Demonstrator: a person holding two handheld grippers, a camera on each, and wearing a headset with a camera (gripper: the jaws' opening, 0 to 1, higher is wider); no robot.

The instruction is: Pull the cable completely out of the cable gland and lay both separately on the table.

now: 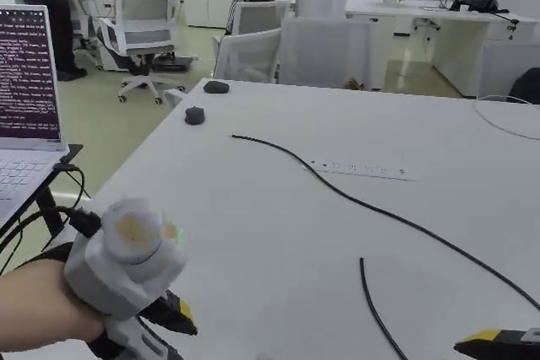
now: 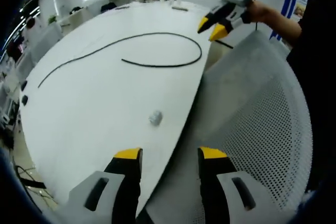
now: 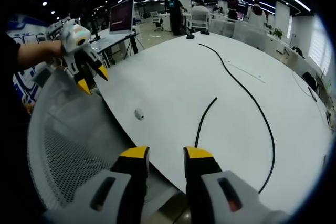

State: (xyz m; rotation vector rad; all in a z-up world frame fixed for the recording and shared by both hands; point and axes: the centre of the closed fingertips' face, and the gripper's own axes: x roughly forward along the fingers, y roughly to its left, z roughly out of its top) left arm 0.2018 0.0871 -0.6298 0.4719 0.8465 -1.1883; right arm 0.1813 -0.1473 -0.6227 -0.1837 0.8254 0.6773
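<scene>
As the head view looks down over the white desk (image 1: 278, 233), the left tongs (image 1: 179, 316) sit at the bottom left corner in a person's hand (image 1: 34, 309), just off the near edge. Only a yellow tip of the right tongs (image 1: 496, 343) pokes in at the bottom right. A long black cable (image 1: 396, 221) runs across the desk from the far left to the right edge. Its other end curls back and lies loose on the desk, just left of the right tongs' tip. A laptop (image 1: 25, 82) stands open at the left.

From the left gripper view, the left tongs are parted with nothing between them, straddling the desk's near edge. A small pale gland (image 2: 155, 118) lies alone on the desk just ahead of the left-hand jaw, near the edge. The cable lies well beyond it in a wide loop and does not touch it. The right tongs hang over the far edge, above a mesh chair (image 2: 252, 103).

In the right gripper view, the right tongs stand slightly apart and grip nothing. The cable's free end lies just ahead of them, pointing towards the gap without reaching it. The gland sits to the left of that end, clear of the cable, between the two pairs of tongs. The left tongs hover off the desk's edge, spread open and empty.
</scene>
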